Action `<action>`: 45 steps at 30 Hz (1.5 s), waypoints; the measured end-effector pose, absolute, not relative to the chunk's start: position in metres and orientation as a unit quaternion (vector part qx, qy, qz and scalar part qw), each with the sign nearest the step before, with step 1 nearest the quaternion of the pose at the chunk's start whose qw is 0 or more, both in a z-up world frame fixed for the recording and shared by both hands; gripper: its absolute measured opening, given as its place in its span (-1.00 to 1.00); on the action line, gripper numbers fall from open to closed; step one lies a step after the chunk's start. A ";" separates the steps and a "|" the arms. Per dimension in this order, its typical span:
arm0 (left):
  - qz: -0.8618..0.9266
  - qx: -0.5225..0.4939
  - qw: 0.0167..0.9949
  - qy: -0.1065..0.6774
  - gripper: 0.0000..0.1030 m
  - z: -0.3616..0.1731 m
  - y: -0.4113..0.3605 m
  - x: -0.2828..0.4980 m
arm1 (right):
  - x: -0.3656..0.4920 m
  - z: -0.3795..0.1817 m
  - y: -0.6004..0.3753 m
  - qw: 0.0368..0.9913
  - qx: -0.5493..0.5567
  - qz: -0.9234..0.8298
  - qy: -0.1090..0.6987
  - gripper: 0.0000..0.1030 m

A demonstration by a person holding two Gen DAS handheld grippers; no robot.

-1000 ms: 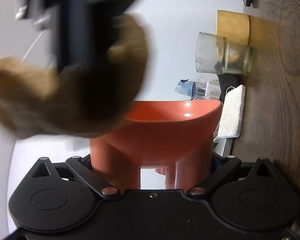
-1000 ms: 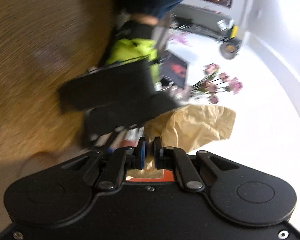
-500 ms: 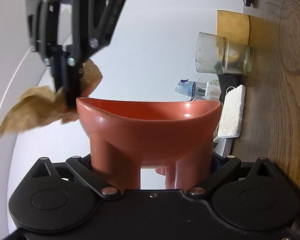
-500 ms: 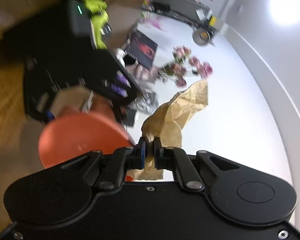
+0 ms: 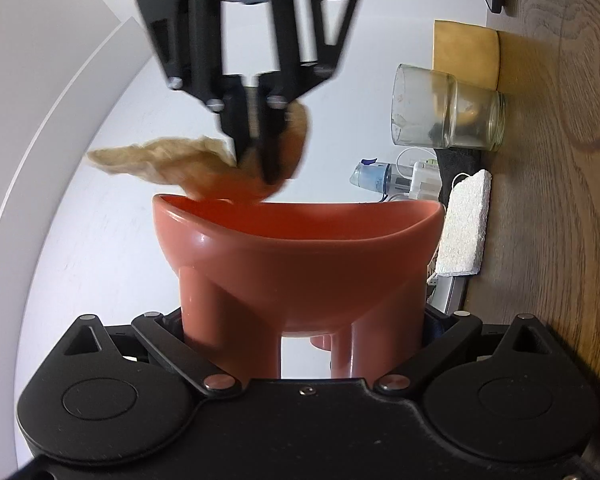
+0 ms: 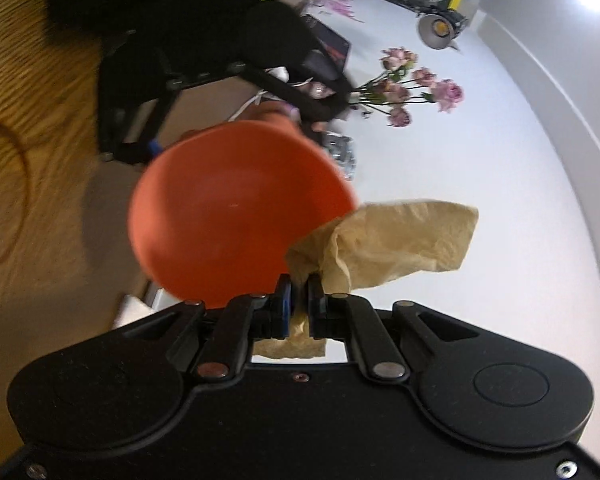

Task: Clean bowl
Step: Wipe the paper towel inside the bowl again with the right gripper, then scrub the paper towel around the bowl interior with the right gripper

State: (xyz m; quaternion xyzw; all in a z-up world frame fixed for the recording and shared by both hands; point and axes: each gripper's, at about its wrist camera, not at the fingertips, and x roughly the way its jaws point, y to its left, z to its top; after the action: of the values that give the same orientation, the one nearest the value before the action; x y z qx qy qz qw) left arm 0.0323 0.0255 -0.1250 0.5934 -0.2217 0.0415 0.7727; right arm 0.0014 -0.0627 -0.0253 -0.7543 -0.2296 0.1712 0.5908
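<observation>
Evidently for wiping, the left hand-held gripper [image 5: 302, 344] clamps the bowl [image 5: 300, 256] by its legs at frame centre, while the right hand-held gripper [image 6: 298, 300], nearly closed, pinches a cloth [image 6: 400, 244] at its rim.

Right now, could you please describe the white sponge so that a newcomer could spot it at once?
Start at the brown wood-grain table in the left wrist view. Beside the clear glass jar and behind the terracotta footed bowl sits the white rectangular sponge. Its coarse, porous texture sets it apart.
</observation>
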 end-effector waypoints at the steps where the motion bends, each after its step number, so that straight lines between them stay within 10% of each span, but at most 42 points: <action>1: 0.042 0.593 0.773 -0.222 0.89 -0.125 0.026 0.032 | 0.003 -0.029 -0.061 0.591 -0.756 0.175 -0.222 -0.86; 45: 0.041 0.594 0.772 -0.222 0.89 -0.125 0.025 0.034 | -0.011 -0.018 -0.029 0.593 -0.742 0.191 -0.248 -0.86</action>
State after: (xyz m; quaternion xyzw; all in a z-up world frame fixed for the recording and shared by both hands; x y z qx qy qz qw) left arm 0.0340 0.0245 -0.1251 0.5937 -0.2218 0.0413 0.7724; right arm -0.0107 -0.0287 -0.0181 -0.7421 -0.2484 0.1906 0.5926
